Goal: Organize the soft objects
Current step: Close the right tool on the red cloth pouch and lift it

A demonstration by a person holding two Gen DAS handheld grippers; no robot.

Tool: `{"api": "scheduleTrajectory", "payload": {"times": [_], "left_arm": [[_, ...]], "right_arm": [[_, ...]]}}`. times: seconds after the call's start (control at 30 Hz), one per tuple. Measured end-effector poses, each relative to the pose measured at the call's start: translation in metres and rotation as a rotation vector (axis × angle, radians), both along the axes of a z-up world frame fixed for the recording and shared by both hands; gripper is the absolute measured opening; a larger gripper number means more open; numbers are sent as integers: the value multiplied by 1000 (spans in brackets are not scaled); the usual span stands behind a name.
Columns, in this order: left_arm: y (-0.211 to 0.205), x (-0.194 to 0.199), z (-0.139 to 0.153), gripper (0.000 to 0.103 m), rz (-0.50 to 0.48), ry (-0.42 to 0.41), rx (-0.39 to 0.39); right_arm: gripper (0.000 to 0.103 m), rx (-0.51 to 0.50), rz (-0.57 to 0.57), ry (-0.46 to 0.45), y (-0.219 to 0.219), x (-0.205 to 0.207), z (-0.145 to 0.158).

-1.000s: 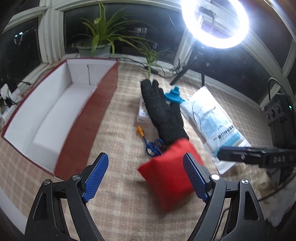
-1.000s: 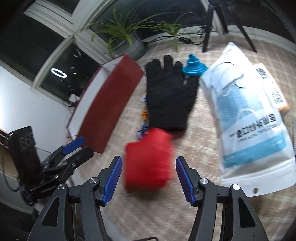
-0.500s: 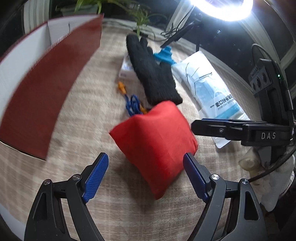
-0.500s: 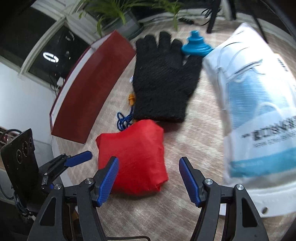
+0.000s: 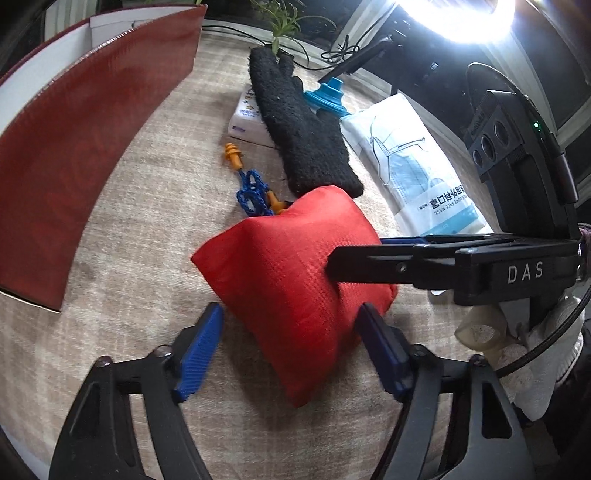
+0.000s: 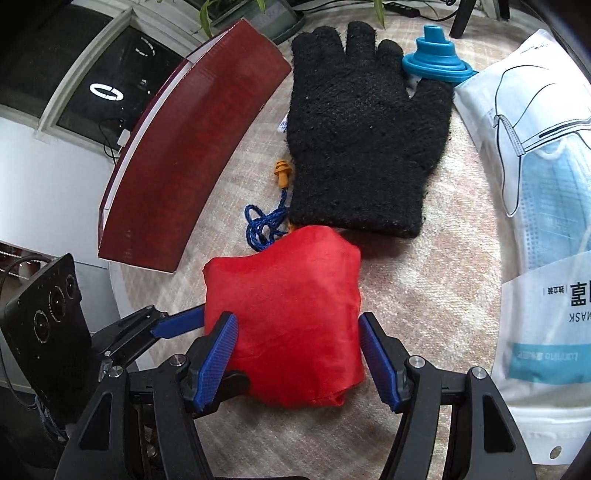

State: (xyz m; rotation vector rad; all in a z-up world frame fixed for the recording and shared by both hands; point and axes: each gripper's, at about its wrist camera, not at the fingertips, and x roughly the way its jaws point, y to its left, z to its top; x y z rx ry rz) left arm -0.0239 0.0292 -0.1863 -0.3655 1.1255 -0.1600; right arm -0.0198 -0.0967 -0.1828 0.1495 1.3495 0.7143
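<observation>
A red fabric pouch (image 5: 291, 273) lies on the checked cloth; it also shows in the right wrist view (image 6: 288, 317). My left gripper (image 5: 291, 350) is open with its blue pads on either side of the pouch's near end. My right gripper (image 6: 299, 362) is open and straddles the pouch from the other side; its finger (image 5: 391, 258) lies across the pouch in the left wrist view. A black knit glove (image 5: 303, 133) lies just beyond the pouch, seen also in the right wrist view (image 6: 362, 136). The red box (image 5: 74, 122) with a white inside stands at the left.
Orange earplugs on a blue cord (image 5: 251, 188) lie beside the glove. A blue funnel (image 6: 436, 59), a bag of face masks (image 6: 546, 192) and a small white packet (image 5: 247, 114) lie nearby. A ring light (image 5: 461, 18) and plants stand at the back.
Both grippers have moved in toward the red pouch and now straddle it from opposite sides. The box has slid toward the left edge of the left wrist view.
</observation>
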Motion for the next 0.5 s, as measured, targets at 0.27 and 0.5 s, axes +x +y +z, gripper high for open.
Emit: {"api": "scheduleTrajectory", "payload": {"times": [0.27,0.5], "left_arm": [[-12,-2,5,44,-72,-32,18],[-14,-9,12,44,-80,-50,6]], "right_arm": [[58,-9,13,-9,9,-13,2],[55,-16,-17,-39,10,-27,18]]}}
